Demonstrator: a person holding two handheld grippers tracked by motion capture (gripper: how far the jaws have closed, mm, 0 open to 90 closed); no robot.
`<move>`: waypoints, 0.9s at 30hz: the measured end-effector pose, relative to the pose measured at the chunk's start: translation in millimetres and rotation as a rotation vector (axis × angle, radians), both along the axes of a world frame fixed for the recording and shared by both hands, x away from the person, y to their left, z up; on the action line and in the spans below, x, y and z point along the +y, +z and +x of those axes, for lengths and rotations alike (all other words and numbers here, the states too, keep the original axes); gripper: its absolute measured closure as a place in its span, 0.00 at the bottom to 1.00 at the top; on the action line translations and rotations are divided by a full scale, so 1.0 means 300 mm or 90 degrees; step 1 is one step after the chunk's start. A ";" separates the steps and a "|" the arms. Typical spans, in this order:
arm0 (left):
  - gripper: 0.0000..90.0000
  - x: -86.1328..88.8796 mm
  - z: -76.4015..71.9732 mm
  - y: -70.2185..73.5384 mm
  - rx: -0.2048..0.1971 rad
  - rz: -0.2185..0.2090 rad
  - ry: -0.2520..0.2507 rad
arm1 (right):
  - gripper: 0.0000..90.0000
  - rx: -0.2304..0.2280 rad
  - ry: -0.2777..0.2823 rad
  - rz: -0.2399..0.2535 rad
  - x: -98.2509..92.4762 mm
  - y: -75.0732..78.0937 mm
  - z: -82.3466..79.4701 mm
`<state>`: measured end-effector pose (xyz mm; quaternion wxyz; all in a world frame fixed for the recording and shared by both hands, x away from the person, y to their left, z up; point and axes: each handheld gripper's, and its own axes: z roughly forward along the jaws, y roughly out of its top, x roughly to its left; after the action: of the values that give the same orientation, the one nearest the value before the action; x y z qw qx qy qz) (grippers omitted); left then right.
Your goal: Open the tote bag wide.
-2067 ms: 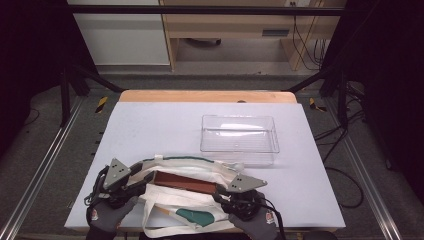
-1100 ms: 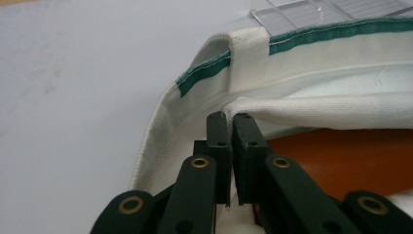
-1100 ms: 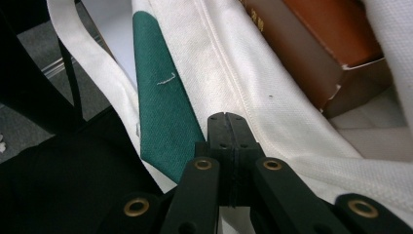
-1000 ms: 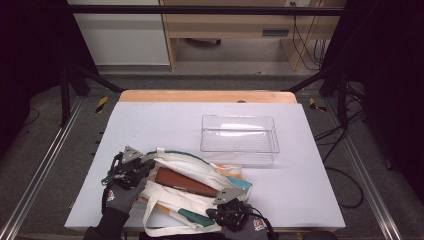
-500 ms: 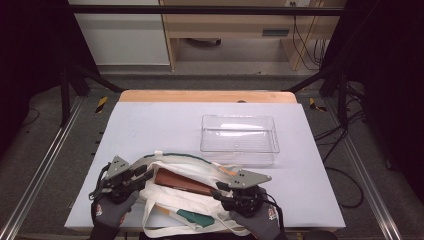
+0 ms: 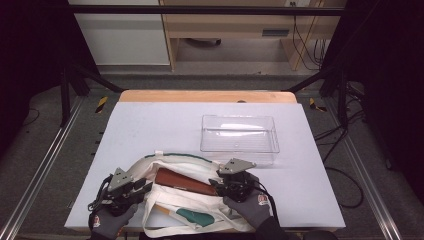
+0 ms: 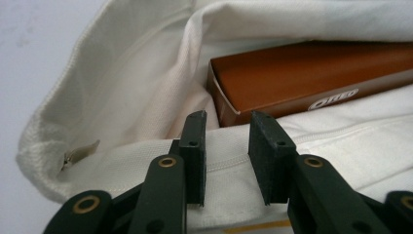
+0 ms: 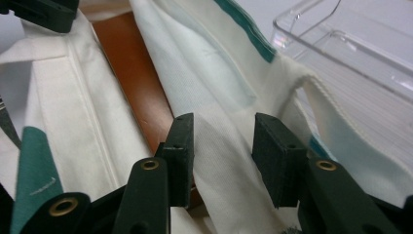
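**Both grippers let go at the bag's mouth, box half out**

The white bag [image 6: 185, 200] lies at the table's [image 6: 150, 130] near edge, its mouth spread between the two hands. The brown box [image 6: 184, 182] sits in that mouth, lying flat, one end poking out of the cloth. The clear bin [image 6: 239, 134] stands just beyond the bag, empty.

The left gripper [image 7: 228, 141] has just been opening; its jaws stand narrowly apart, with the bag's hem running under the gap and the box's corner right ahead. The pads do not press the cloth. The right gripper [image 8: 221, 146] has also just been opening, and a fold of the bag passes loosely between its jaws.

Judging from this, the risks are these:

- With neither rim pinched, the mouth may sag shut over the box.
- A grab at the box from the left could catch the hem instead, dragging the whole bag.
- The right gripper closing now would pinch only cloth.
- A pull on the bag may nudge the bin.
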<state>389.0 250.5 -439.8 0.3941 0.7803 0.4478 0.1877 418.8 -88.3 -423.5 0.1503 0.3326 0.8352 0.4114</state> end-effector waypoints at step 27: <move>0.84 -0.019 -0.005 -0.046 0.051 0.049 -0.021 | 1.00 0.023 -0.103 -0.054 -0.014 -0.136 0.131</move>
<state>387.6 244.8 -453.6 0.3488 0.8089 0.4428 0.1671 458.0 -92.6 -464.2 0.1817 0.3997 0.8249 0.3560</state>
